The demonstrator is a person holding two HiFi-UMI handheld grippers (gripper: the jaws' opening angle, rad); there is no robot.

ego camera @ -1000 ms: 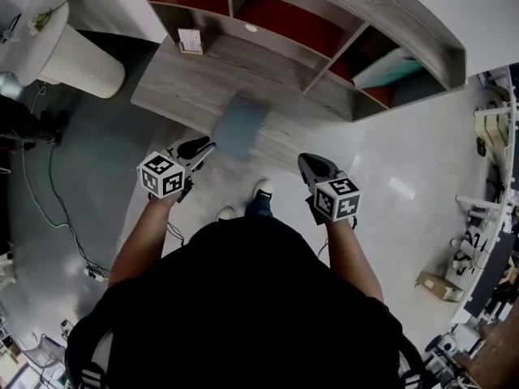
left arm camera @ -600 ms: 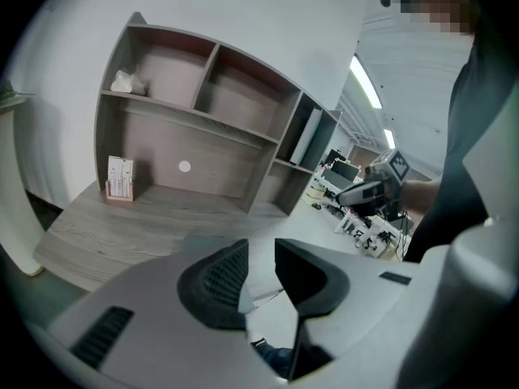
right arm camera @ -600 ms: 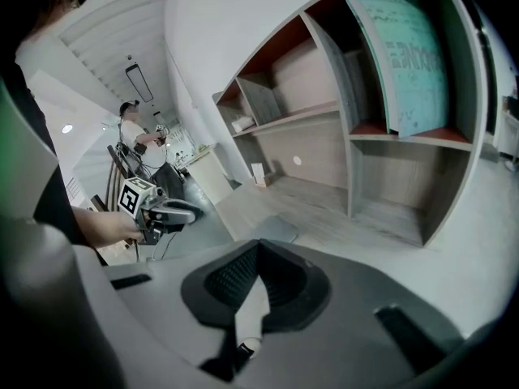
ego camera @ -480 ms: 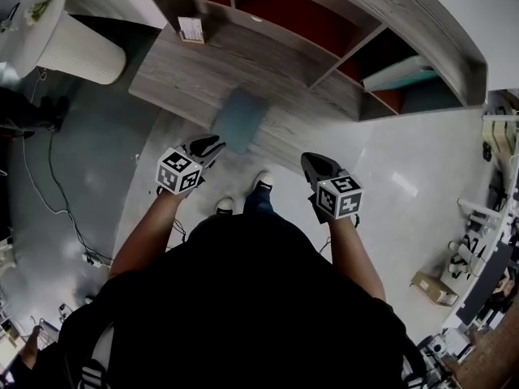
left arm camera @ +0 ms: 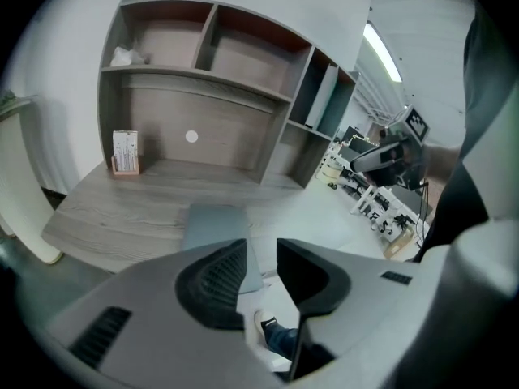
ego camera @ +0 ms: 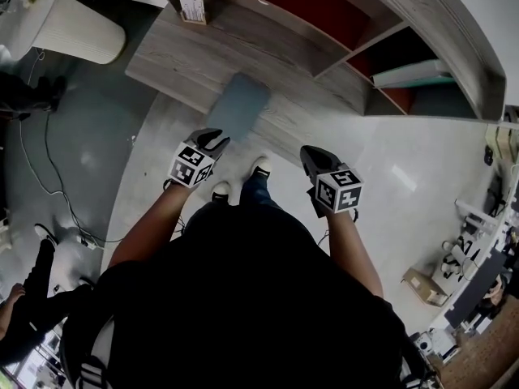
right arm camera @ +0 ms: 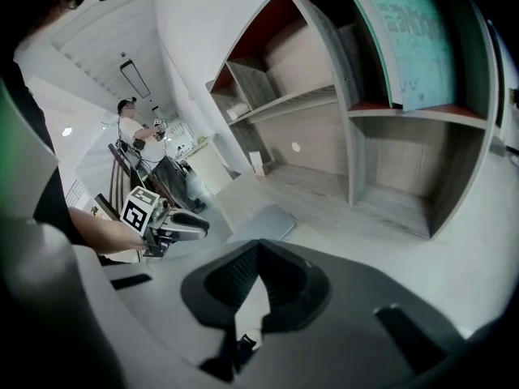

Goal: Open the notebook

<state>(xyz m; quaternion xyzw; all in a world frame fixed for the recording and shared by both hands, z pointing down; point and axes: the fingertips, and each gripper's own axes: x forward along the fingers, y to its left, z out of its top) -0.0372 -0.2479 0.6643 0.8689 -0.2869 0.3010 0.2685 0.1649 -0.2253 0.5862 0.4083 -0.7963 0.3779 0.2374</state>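
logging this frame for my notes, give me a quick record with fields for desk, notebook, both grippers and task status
desk: wooden, with shelves behind it
notebook: grey-blue, closed, flat near the desk's front edge
left gripper: close to the notebook's near edge, not touching; jaws apart, have just been opening, nothing between them
right gripper: off to the notebook's right, apart from it; jaws together, empty
task status: not begun, cover down

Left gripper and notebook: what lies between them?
Nothing, the left gripper view shows: the left gripper, empty jaws just opened wider, faces the notebook directly.
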